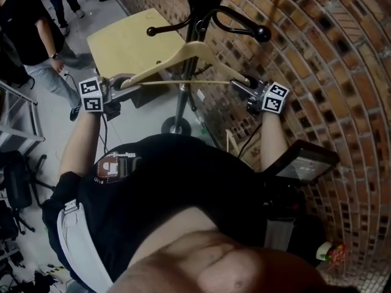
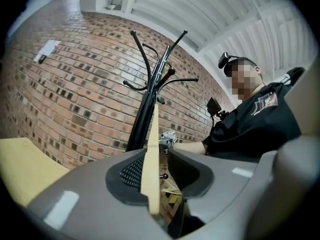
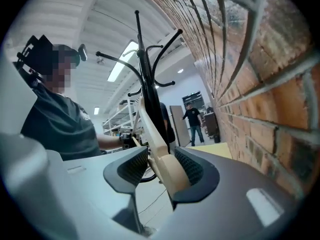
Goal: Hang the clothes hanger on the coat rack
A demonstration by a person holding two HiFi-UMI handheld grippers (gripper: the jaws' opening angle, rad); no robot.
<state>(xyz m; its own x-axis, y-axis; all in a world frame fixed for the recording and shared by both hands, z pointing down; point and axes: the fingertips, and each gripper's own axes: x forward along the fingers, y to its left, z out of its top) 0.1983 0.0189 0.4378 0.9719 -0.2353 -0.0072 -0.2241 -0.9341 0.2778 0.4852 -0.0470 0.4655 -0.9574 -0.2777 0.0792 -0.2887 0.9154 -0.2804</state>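
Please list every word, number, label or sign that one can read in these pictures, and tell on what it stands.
No text can be read in these pictures.
The shirt print: too blurred to read.
The marker cubes: only black-and-white square patterns, no letters.
The white tag on the brick wall: too small to read.
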